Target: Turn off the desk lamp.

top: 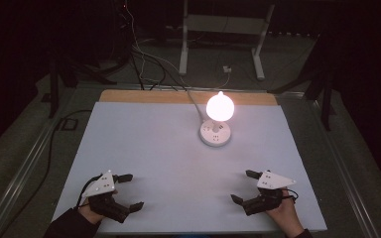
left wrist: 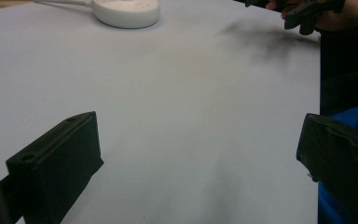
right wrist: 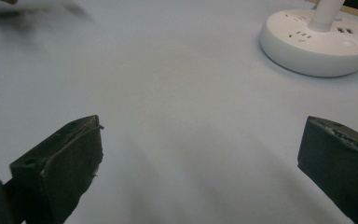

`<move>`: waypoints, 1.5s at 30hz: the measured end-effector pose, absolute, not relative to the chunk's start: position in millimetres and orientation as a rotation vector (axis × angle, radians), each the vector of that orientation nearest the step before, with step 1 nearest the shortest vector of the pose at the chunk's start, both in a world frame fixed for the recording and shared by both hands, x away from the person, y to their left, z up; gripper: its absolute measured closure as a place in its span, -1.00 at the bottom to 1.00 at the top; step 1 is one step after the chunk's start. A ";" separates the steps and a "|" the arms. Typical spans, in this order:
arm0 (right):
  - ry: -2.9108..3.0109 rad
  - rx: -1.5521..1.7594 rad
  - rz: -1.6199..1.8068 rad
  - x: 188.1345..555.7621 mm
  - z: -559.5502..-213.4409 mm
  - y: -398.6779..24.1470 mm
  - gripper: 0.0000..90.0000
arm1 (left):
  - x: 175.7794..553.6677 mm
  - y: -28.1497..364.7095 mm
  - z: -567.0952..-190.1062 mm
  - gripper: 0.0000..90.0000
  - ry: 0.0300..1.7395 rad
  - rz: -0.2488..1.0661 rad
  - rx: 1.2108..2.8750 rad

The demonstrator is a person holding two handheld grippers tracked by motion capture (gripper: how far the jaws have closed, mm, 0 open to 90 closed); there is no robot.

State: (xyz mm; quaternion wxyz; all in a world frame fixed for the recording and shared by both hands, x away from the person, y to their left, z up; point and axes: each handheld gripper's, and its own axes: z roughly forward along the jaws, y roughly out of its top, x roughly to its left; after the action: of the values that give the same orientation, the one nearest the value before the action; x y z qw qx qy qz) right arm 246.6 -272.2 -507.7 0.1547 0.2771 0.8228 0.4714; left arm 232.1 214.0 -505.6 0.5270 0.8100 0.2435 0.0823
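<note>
Black jaws are seen nearest the lens in both gripper views, spread wide over bare white board with nothing between them. In the high view the left gripper [top: 129, 191] is held at about 7 o'clock on the table [top: 144, 144], its jaws pointed toward 3 o'clock, and the right gripper [top: 244, 186] is held at about 5 o'clock, its jaws pointed toward 9 o'clock (both are wide and hold nothing). Each is gripped by a hand at the near edge, and the two are kept well apart.

A lit lamp [top: 220, 106] is found at about 1 o'clock from the table's middle, its glowing bulb carried above a round white base [top: 215, 134] that rests flat on the board. Sockets are seen on the base. In the right gripper view the base [right wrist: 319, 42] lies at 1 o'clock, well beyond the jaws; in the left gripper view it [left wrist: 126, 11] lies at 11 o'clock, far off. Neither gripper touches it.
</note>
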 end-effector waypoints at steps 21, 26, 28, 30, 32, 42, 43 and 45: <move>2.453 0.773 1.321 241.4 -506.3 -262.3 -1.00 | 231.4 214.8 -504.6 -0.99 0.592 0.218 1.946; 2.454 0.779 1.352 241.0 -501.8 -261.4 -0.99 | 231.6 214.6 -505.0 -0.99 0.592 0.215 1.948; 2.459 0.780 1.347 241.0 -501.5 -260.9 -0.99 | 231.7 214.6 -504.8 -0.99 0.593 0.215 1.943; 2.464 0.767 1.336 240.8 -500.3 -259.3 -1.00 | 231.5 214.7 -504.9 -0.99 0.594 0.218 1.945; 2.475 0.756 1.331 240.8 -498.2 -258.0 -1.00 | 231.7 214.7 -504.8 -0.99 0.594 0.215 1.943; 2.464 0.733 1.387 241.7 -482.1 -251.2 -1.00 | 231.9 214.9 -505.1 -0.99 0.598 0.218 1.945; 2.462 0.726 1.391 241.9 -479.5 -250.5 -1.00 | 231.9 214.9 -505.0 -0.99 0.598 0.219 1.946; 2.450 0.721 1.413 242.5 -474.8 -250.0 -1.00 | 231.6 215.0 -504.6 -0.99 0.596 0.216 1.938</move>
State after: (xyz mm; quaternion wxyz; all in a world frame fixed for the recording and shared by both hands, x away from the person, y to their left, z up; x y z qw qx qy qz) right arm 242.5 -250.0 -474.8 0.1111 0.2456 0.8341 0.4812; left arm 231.6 215.0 -504.6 0.5238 0.8096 0.2491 0.0903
